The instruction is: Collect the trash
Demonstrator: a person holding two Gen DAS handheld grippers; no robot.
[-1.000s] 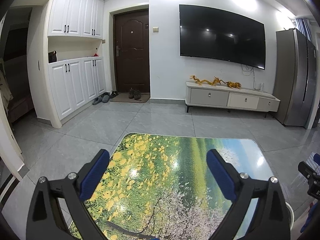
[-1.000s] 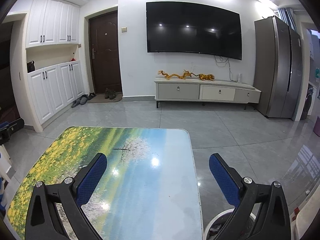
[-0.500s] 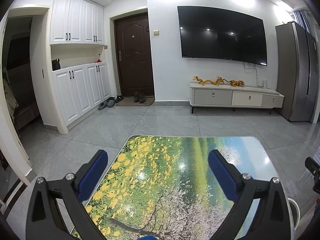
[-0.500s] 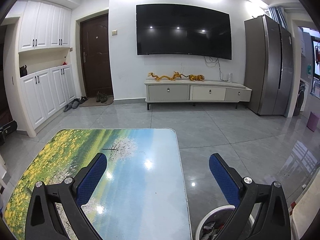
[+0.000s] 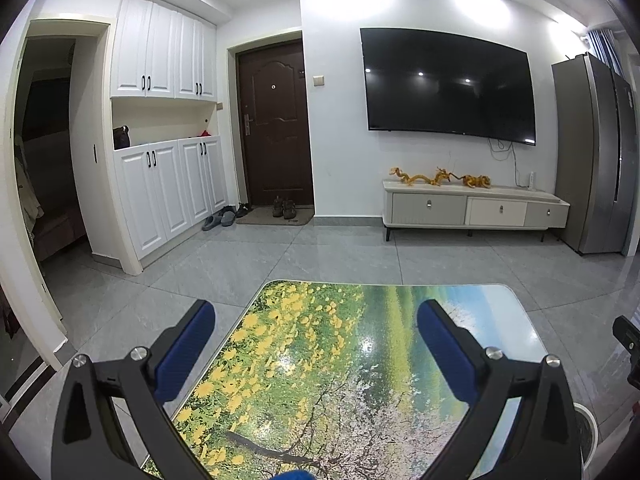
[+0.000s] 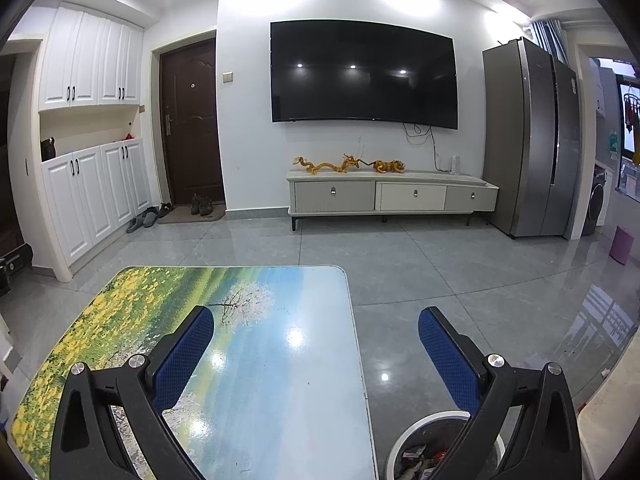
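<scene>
Left gripper (image 5: 316, 316): hovering above the table, its blue-padded jaws standing wide apart and gripping nothing.
Right gripper (image 6: 316, 314): hanging over the table's right edge, jaws likewise spread with nothing between them.
Table (image 5: 320, 360): lying under both grippers, its glossy top printed with yellow flowers, a blossoming tree and blue sky; ceiling lights are glinting on it.
Trash bin (image 6: 436, 446): a round white-rimmed bin sitting on the floor just beside the table's right edge, low in the right wrist view, partly hidden behind the right finger; scraps of trash are showing inside it.
Loose trash: none is showing on the table top in either view.
Television (image 6: 362, 74): hanging dark on the far wall.
Cabinet (image 6: 392, 196): standing below the television, carrying golden dragon figures (image 6: 348, 165).
Fridge (image 6: 532, 140): standing to the right of the cabinet.
Door (image 5: 276, 124): sitting shut on the far wall, with shoes (image 5: 283, 207) lying on the mat before it.
</scene>
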